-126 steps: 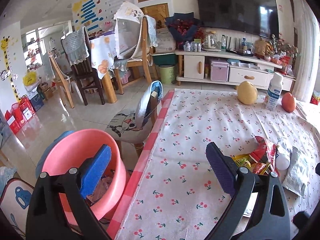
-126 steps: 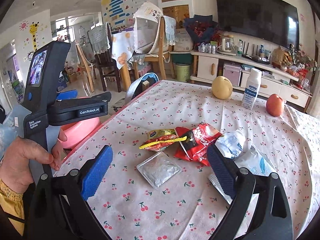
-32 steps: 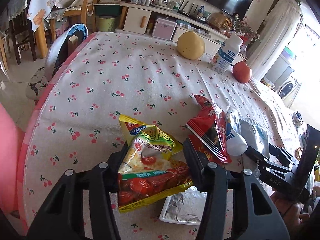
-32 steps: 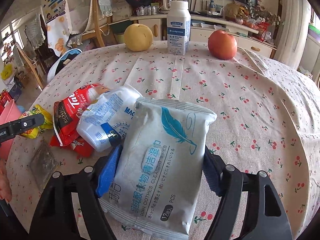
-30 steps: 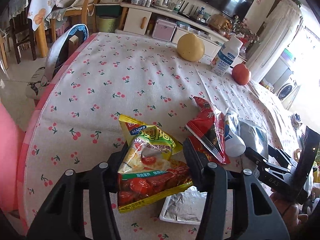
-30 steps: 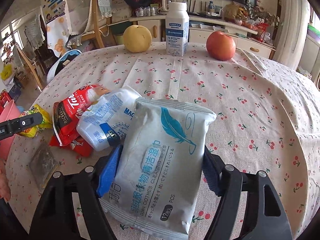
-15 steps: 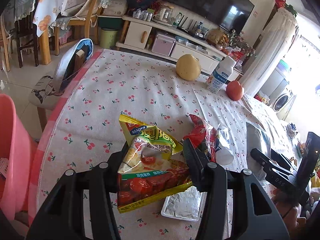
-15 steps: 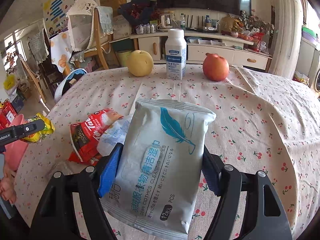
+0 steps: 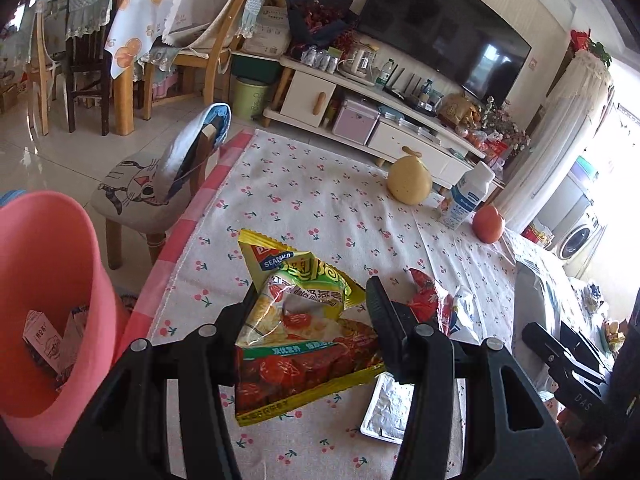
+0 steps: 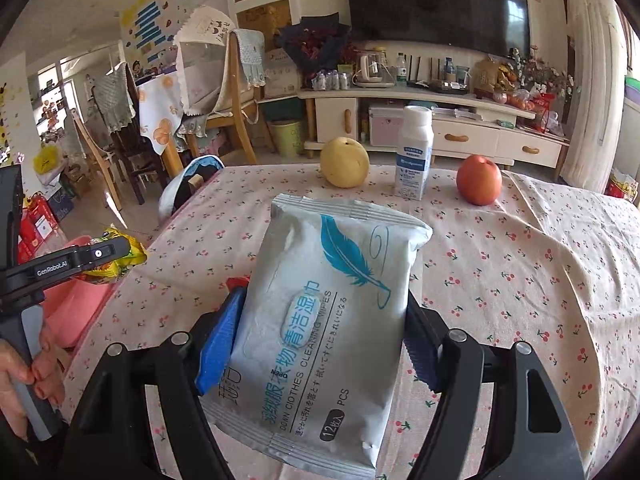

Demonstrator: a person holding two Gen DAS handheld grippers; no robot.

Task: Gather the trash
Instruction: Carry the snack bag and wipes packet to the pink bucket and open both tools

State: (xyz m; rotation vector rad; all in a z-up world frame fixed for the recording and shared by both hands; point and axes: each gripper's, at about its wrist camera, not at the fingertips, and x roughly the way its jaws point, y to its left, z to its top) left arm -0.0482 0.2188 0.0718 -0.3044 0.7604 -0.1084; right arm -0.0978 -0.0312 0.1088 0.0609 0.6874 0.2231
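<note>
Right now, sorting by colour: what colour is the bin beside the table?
Pink bin, clearest in the left wrist view.

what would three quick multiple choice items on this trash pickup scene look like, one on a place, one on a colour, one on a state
1. Where is the milk bottle?
A. between the yellow pear and the red apple
B. inside the bin
C. on the chair seat

2. What colour is the bin beside the table?
A. green
B. pink
C. black

3. What is the state of the right gripper?
A. open and holding nothing
B. shut on the wipes pack
C. shut on a bottle

Answers:
1 A, it stands upright on the cloth with one fruit on each side.
2 B, its wall is plainly pink in the left wrist view.
3 B, both pads press the pack's sides and it is clear of the table.
</note>
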